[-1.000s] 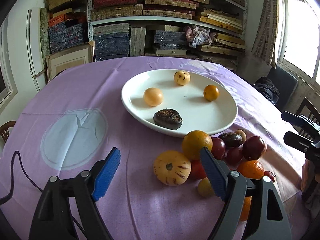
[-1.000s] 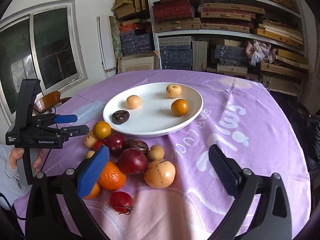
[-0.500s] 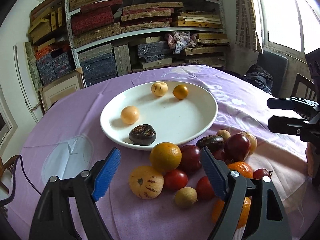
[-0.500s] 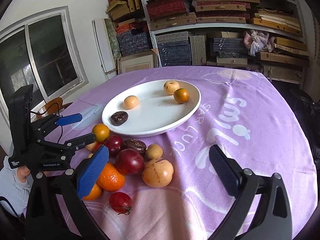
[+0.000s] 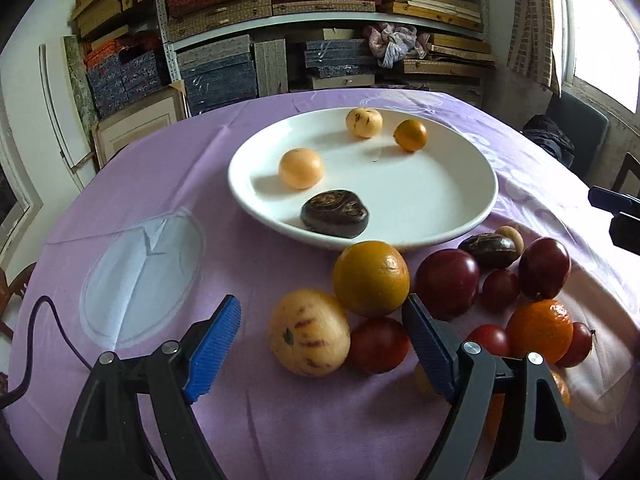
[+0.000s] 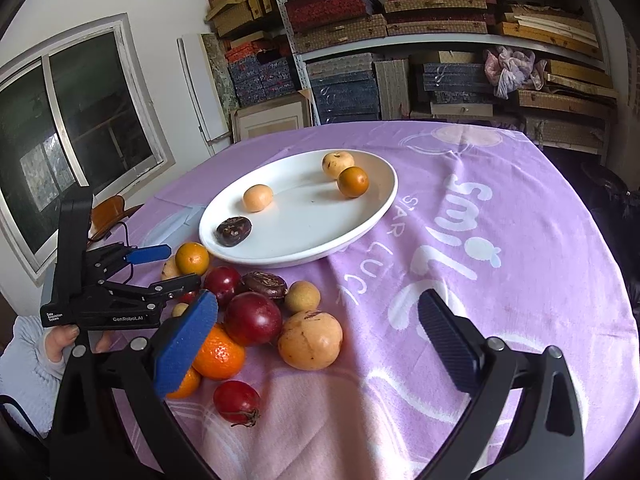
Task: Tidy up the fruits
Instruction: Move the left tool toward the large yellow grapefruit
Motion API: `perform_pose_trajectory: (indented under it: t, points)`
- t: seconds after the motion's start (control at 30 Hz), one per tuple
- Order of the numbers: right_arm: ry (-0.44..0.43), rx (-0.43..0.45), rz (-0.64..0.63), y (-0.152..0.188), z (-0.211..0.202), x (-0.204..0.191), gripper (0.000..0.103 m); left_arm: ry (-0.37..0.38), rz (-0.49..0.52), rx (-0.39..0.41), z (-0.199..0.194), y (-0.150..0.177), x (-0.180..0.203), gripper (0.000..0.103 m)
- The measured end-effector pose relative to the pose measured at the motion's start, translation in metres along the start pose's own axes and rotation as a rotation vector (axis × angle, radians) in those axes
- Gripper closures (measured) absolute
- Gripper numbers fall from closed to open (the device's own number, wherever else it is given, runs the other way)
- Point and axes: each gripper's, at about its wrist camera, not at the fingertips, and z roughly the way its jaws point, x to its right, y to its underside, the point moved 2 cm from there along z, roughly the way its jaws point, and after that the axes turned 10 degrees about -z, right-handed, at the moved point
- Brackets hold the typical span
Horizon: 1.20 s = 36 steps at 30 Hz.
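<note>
The left gripper (image 5: pixel 320 344) is hanging with its jaws spread wide and gripping nothing. Between its blue fingers (image 5: pixel 212 350) a pale striped melon-like fruit (image 5: pixel 309 333) is lying on the purple tablecloth (image 5: pixel 160 184), free of both pads, with a red tomato (image 5: pixel 378 345) just beside it, close against the right-hand finger. Just past the fingertips an orange (image 5: pixel 371 278) is sitting against the near rim of the white plate (image 5: pixel 460 216).

The plate is holding four fruits: a pale orange one (image 5: pixel 301 168) to the left, a dark wrinkled one (image 5: pixel 335 213) nearest the fingers, and, at the far side, a speckled yellow fruit (image 5: pixel 364 122) and a small orange fruit (image 5: pixel 410 135) just beside each other.

To the right of the left gripper's fingers the rest of the loose fruits are clustering on the cloth: a dark red plum (image 5: pixel 447 283), a second wrinkled dark fruit (image 5: pixel 488 250), and a mandarin (image 5: pixel 539 330).

The right gripper (image 6: pixel 316 346) is also standing wide open and holding nothing. A tan round fruit (image 6: pixel 310 340) is lying between its fingers, nearer the left one, touching neither. The plate is resting well beyond its fingertips, left of centre. A hand (image 6: pixel 60 344) in a light sleeve is holding the left gripper's handle.
</note>
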Motion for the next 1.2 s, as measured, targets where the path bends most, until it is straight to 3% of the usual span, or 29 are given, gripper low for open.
perform_pose_trajectory:
  t: [0.27,0.4,0.73,0.93,1.1,1.2]
  points:
    - [-0.021,0.009,0.014,-0.001,-0.004,0.001,0.004,-0.011,-0.075,-0.002,-0.011,0.005,-0.038,0.019]
    - [-0.027,0.01,0.01,-0.001,-0.003,0.0,0.004,0.016,-0.066,0.011,-0.015,0.004,-0.036,0.019]
    - [-0.033,0.013,0.001,-0.002,-0.006,-0.004,0.004,0.001,-0.043,0.012,-0.01,-0.002,-0.027,0.019]
    - [-0.033,0.005,0.004,0.0,-0.006,-0.005,0.004,-0.068,-0.045,-0.004,0.006,-0.013,-0.03,0.019]
    - [-0.041,0.004,-0.004,0.0,-0.003,-0.007,0.004,-0.055,-0.094,0.002,0.005,-0.016,-0.046,0.021]
    - [-0.043,0.003,-0.008,0.0,-0.002,-0.007,0.004,-0.003,-0.078,0.015,0.003,-0.018,-0.042,0.022]
